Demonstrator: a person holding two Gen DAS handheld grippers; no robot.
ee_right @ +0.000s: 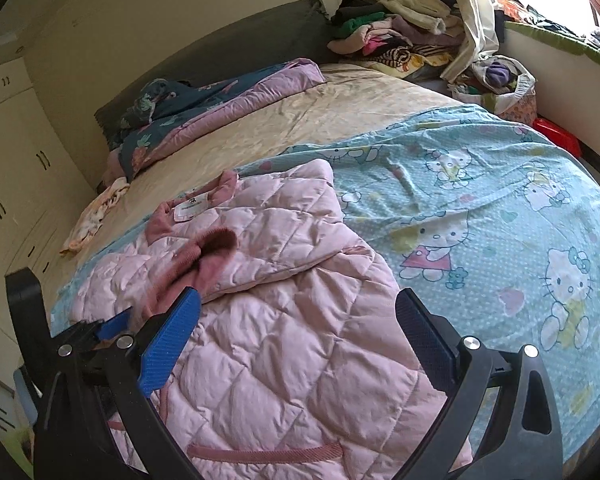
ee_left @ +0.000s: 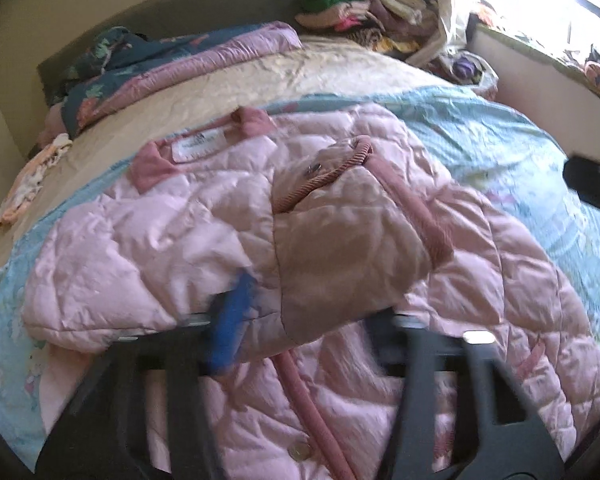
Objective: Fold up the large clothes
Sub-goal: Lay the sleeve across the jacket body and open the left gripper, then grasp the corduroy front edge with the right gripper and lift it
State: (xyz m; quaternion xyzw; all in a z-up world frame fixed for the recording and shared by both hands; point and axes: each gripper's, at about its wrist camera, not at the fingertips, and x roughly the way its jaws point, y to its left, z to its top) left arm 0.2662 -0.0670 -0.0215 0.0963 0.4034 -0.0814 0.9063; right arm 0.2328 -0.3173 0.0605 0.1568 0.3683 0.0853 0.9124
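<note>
There is one small white label (ee_right: pixel 191 203) sewn inside the neck of the pink jacket (ee_right: pixel 284 320). It has a tiny dark mark and a line of small print under it, but the letters are too little and too blurry to read in either view. The blue sheet (ee_right: pixel 500 208) on the bed has cartoon cat pictures with bows on it, but no words. No other writing, numbers or signs can be read anywhere.
</note>
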